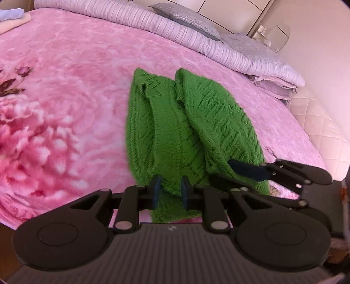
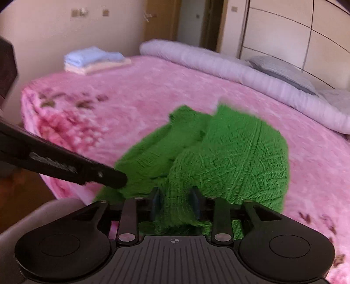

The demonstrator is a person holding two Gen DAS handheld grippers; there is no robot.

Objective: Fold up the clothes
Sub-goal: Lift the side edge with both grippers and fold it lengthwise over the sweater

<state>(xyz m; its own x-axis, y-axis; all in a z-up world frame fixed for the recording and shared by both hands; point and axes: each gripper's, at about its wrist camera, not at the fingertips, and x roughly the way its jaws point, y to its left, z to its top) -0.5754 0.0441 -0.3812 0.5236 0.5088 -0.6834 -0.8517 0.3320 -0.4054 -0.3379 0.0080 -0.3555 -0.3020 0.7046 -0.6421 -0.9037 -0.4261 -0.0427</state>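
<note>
A green knitted garment [image 1: 192, 122] lies bunched in two long folds on the pink flowered blanket [image 1: 65, 98]. My left gripper [image 1: 171, 191] is shut on the garment's near end, with knit packed between its blue pads. In the right wrist view the same garment [image 2: 236, 153] humps up in front of my right gripper [image 2: 175, 203], which is shut on a thick wad of it. The right gripper [image 1: 258, 171] also shows in the left wrist view, clamped on the right fold. In the right wrist view the left gripper [image 2: 113, 178] reaches in from the left onto the knit.
A stack of folded blue and cream towels [image 2: 94, 60] sits at the bed's far corner. A rolled lilac duvet [image 2: 218, 65] and grey pillows [image 1: 188, 19] line the head of the bed. The bed edge [image 2: 54, 187] drops to the floor at left.
</note>
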